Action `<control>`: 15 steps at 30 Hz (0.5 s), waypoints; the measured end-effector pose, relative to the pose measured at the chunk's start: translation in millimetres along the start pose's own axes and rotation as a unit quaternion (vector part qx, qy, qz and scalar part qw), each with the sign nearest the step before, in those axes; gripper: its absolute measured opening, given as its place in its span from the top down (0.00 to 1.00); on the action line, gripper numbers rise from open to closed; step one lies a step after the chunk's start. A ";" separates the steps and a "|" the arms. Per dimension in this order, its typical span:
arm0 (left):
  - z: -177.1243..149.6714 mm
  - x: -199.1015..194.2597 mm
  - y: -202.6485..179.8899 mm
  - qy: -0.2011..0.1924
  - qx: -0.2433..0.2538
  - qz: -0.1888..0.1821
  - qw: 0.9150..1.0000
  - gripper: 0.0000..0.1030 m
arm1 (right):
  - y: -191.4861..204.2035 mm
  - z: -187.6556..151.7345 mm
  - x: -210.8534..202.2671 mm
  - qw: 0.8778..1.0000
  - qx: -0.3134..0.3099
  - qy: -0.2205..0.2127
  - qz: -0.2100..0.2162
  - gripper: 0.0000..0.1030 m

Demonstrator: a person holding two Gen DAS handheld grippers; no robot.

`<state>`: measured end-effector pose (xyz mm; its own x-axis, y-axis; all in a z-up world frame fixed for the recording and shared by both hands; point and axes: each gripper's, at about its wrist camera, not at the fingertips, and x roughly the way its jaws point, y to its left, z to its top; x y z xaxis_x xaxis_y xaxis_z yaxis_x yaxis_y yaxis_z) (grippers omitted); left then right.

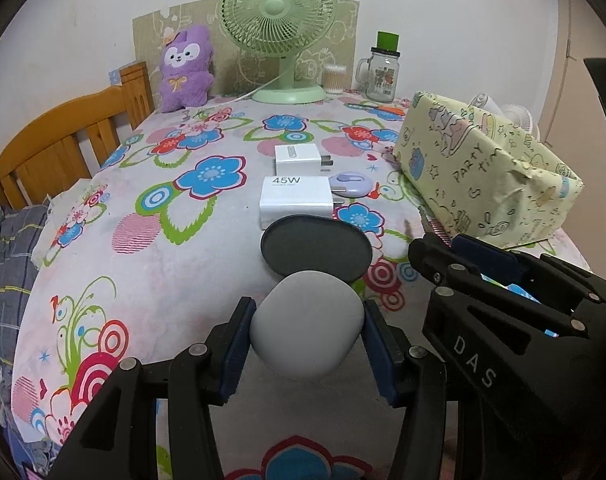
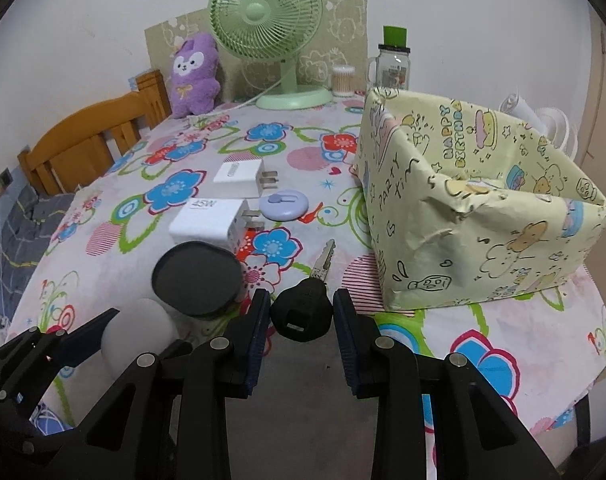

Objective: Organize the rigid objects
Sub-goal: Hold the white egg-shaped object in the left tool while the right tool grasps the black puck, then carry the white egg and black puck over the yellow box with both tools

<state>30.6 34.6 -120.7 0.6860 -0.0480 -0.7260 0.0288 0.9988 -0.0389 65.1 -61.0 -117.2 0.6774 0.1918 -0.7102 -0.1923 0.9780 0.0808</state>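
Note:
My left gripper (image 1: 307,332) is shut on a pale grey rounded case (image 1: 306,326), its blue pads pressing both sides. A dark round disc (image 1: 317,246) stands just behind the case; I cannot tell whether the two are joined. My right gripper (image 2: 301,314) is shut on the black head of a key (image 2: 301,312), whose metal blade points away toward the table. In the left wrist view the right gripper (image 1: 433,246) sits at the right with the key blade (image 1: 424,216) sticking out. The right wrist view shows the case (image 2: 139,332) and disc (image 2: 197,276) at lower left.
A gift-paper box (image 2: 475,216), open on top, stands on the right of the floral tablecloth (image 2: 103,248). Two white chargers (image 1: 297,202) (image 1: 299,158) and a purple round gadget (image 1: 350,182) lie mid-table. Fan (image 1: 279,20), purple plush (image 1: 187,68), jar (image 1: 383,68) and swab pot (image 1: 335,78) line the back.

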 end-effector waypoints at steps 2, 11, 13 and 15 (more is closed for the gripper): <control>-0.6 -4.2 -2.2 -0.004 0.001 0.001 1.000 0.47 | 0.4 -0.5 -4.9 1.000 0.001 -0.004 0.004 0.66; 1.6 -19.1 -9.5 -0.014 0.005 0.004 1.000 0.47 | 0.9 0.3 -23.1 1.000 -0.002 -0.022 0.010 0.66; 2.8 -22.1 -11.0 -0.015 0.005 0.004 1.000 0.47 | 0.4 0.7 -26.4 1.000 -0.003 -0.025 0.009 0.66; 4.9 -24.7 -11.9 -0.017 0.005 0.004 1.000 0.47 | -0.2 2.5 -29.8 1.000 -0.003 -0.028 0.010 0.66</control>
<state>16.9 24.0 -98.9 0.7100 -0.0397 -0.7031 0.0305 0.9992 -0.0257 46.8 -66.8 -94.4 0.7121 0.2154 -0.6682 -0.2102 0.9735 0.0897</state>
